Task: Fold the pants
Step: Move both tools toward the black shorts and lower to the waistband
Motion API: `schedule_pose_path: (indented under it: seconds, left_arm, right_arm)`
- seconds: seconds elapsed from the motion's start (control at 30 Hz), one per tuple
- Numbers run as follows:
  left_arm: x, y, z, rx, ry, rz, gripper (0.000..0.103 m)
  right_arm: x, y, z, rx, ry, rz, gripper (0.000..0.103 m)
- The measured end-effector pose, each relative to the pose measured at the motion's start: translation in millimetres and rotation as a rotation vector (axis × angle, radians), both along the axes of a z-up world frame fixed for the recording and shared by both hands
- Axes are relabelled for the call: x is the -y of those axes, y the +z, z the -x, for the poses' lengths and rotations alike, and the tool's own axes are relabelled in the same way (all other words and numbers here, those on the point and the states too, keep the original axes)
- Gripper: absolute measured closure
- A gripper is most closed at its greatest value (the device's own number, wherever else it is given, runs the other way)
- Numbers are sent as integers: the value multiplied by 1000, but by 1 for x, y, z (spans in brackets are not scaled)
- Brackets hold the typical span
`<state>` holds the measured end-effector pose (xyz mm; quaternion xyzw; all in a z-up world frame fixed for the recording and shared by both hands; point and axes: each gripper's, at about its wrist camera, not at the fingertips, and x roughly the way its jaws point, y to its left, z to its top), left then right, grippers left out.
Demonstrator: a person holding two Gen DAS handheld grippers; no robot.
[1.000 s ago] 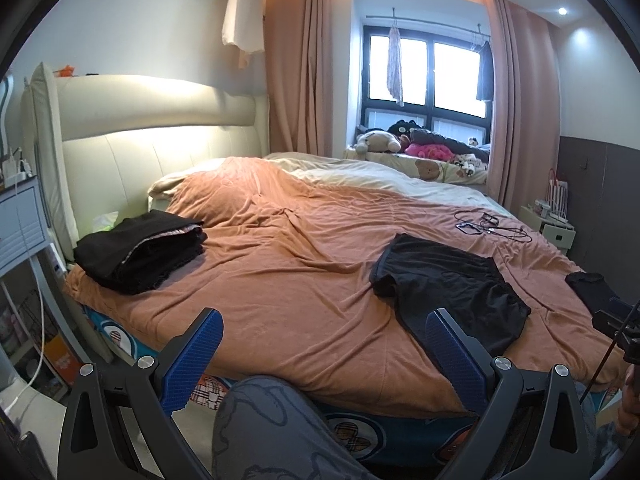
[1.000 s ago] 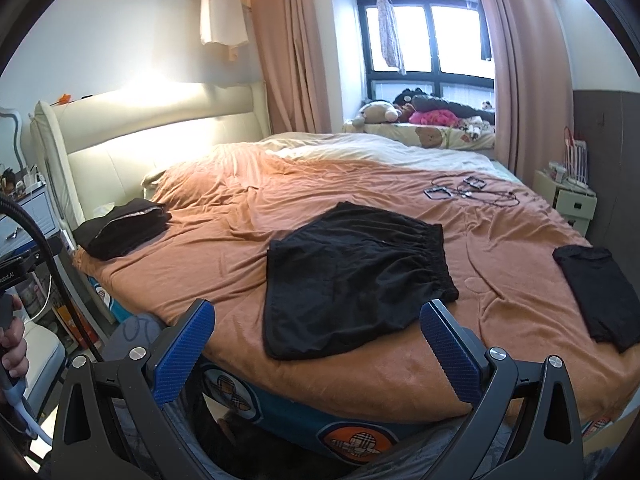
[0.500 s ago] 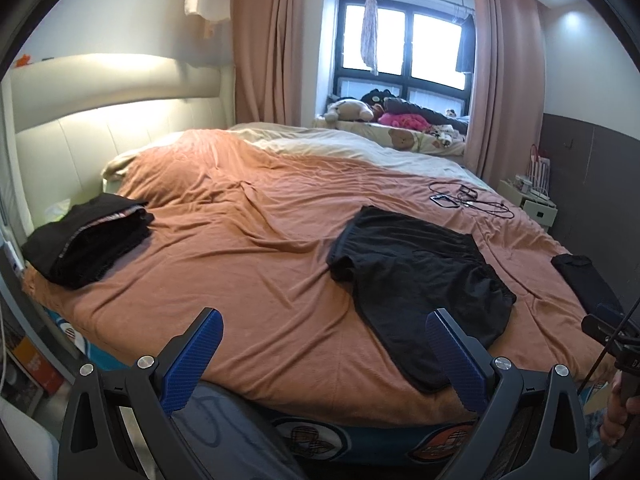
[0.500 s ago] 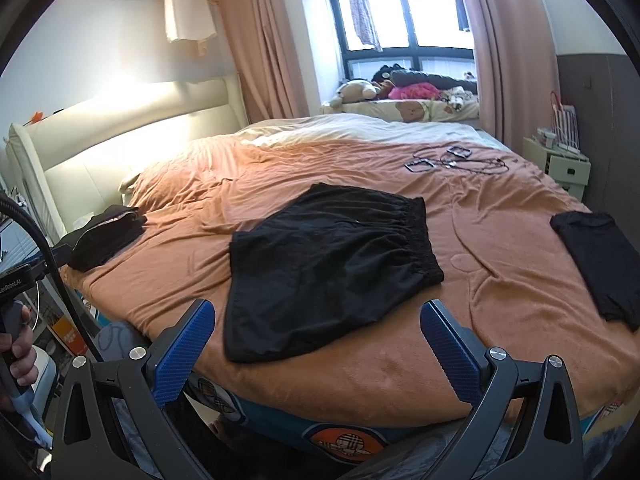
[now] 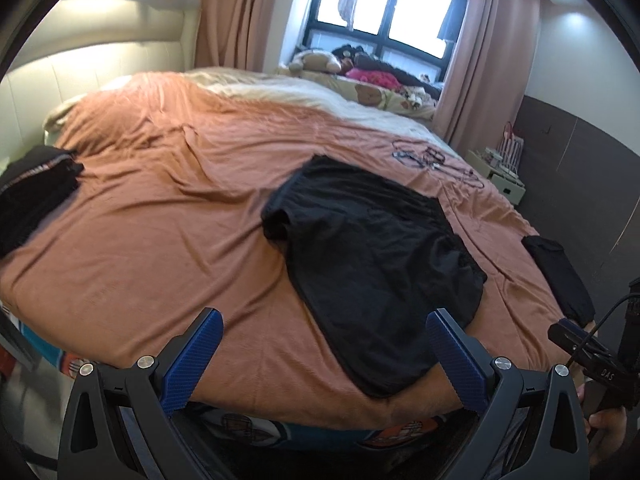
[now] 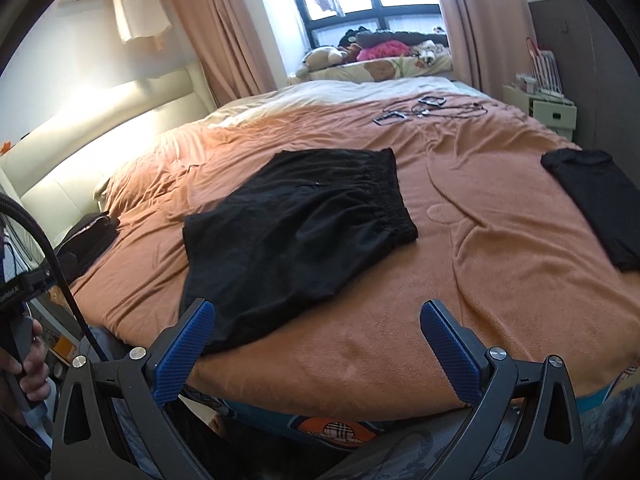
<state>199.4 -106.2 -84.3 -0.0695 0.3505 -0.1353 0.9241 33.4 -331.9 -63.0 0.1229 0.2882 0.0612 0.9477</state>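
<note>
Ahead of both tools, spread flat on orange-brown fleece bed cover (image 6: 500, 264): one pair of black elastic-waist shorts (image 6: 296, 236), hem toward the bed edge, waistband farther off. Left tool (image 5: 324, 354) released, jaws wide, holding nothing; right tool (image 6: 318, 346) likewise released and apart from the cloth. No fold started, by judgement.

Risks: pinching bed cover together with the thin hem, dragging both; grabbing one layer only, giving a skewed fold.

Count: one black folded stack (image 5: 34, 196) far left, one black flat garment (image 6: 596, 200) far right, two tools.
</note>
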Motion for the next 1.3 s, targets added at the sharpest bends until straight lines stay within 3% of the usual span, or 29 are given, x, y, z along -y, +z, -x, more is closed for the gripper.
schedule_pose_path:
  seconds: [0.1, 0.23, 0.53, 0.67, 0.77, 0.93, 1.17, 1.3]
  left_arm:
    - [6, -14, -11, -77, -36, 45, 1]
    - [17, -33, -23, -170, -75, 88, 10]
    - [28, -66, -39, -305, -53, 171, 17]
    - [30, -79, -44, -356, -51, 211, 30]
    - [33, -88, -47, -398, -42, 246, 32]
    - [32, -104, -48, -468, -7, 278, 32]
    - [31, -111, -52, -504, 7, 344, 32]
    - [36, -114, -58, -509, 17, 341, 33]
  right_arm:
    - [4, -2, -9, -17, -1, -7, 0]
    - [11, -5, -16, -30, 6, -36, 0]
    - [21, -13, -24, -55, 11, -78, 0]
    - [24, -18, -28, -86, 13, -110, 14]
    - [27, -22, -31, -109, 22, -156, 22]
    - [34, -21, -31, -110, 28, -181, 22]
    - [39, -26, -28, -112, 30, -208, 22]
    - [42, -27, -28, -116, 26, -218, 22]
